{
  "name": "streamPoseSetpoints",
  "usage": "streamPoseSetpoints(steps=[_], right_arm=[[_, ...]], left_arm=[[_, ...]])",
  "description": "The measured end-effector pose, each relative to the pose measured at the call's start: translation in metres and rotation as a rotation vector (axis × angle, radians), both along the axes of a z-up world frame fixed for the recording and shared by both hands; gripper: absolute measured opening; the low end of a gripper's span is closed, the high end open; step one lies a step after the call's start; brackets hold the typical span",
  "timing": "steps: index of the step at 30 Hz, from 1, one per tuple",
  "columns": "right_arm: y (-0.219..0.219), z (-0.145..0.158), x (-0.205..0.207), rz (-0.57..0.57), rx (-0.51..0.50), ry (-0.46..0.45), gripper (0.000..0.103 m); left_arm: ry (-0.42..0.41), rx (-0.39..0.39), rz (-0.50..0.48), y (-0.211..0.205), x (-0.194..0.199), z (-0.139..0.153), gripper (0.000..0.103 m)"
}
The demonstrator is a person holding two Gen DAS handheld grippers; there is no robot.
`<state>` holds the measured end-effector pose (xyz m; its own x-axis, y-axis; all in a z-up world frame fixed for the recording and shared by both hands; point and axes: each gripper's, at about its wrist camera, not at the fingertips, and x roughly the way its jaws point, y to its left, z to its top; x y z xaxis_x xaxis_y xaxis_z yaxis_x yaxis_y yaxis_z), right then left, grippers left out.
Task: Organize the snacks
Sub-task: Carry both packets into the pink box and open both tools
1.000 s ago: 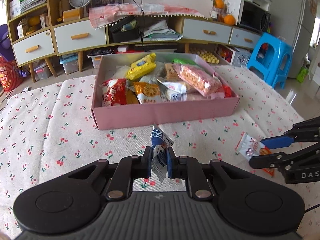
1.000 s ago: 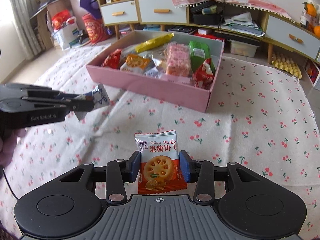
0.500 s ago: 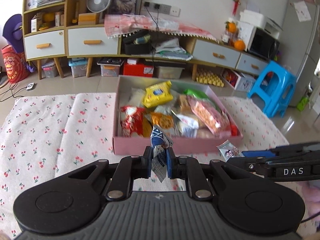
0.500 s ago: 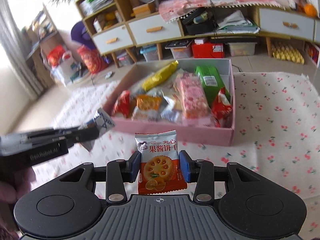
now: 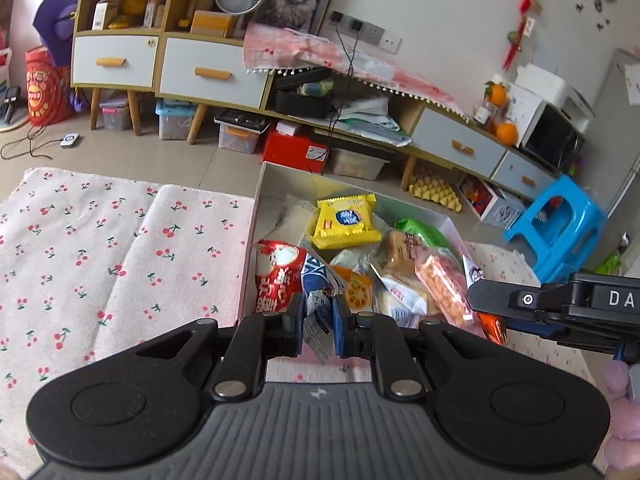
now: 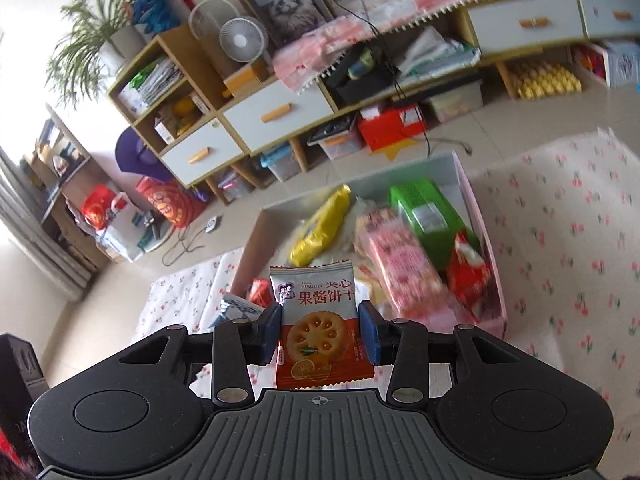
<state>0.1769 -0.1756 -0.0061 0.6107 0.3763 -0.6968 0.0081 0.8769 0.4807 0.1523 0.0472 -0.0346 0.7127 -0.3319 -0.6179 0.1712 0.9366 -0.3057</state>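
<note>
My left gripper (image 5: pixel 317 326) is shut on a small blue and white snack packet (image 5: pixel 318 300) and holds it over the near edge of the pink snack box (image 5: pixel 251 256). My right gripper (image 6: pixel 319 334) is shut on a white and orange jam biscuit packet (image 6: pixel 320 326), held above the near side of the same box (image 6: pixel 486 240). The right gripper also shows in the left wrist view (image 5: pixel 476 300) at the right, over the box. The box holds several packets, among them a yellow one (image 5: pixel 346 220), a red one (image 5: pixel 278 276) and a pink one (image 6: pixel 400 264).
The box sits on a cherry-print cloth (image 5: pixel 100 248). Behind it stands a low cabinet with white drawers (image 5: pixel 208 72) and storage bins under it. A blue plastic stool (image 5: pixel 560 228) stands to the right of the cloth.
Both grippers have risen and moved forward with their packets, from above the cloth in front of the box to over the box's near side.
</note>
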Motion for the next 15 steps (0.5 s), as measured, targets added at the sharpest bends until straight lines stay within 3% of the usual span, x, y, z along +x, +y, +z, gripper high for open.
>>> streamPoseSetpoints(steps=[7, 15], right_arm=[[0.016, -0.001, 0.023, -0.006, -0.053, -0.044, 0.04], [0.018, -0.02, 0.033, -0.034, 0.019, -0.077, 0.04]], left_arm=[[-0.045, -0.04, -0.001, 0.002, 0.008, -0.007, 0.013], [-0.004, 0.006, 0.005, 0.0, 0.015, -0.023, 0.013]])
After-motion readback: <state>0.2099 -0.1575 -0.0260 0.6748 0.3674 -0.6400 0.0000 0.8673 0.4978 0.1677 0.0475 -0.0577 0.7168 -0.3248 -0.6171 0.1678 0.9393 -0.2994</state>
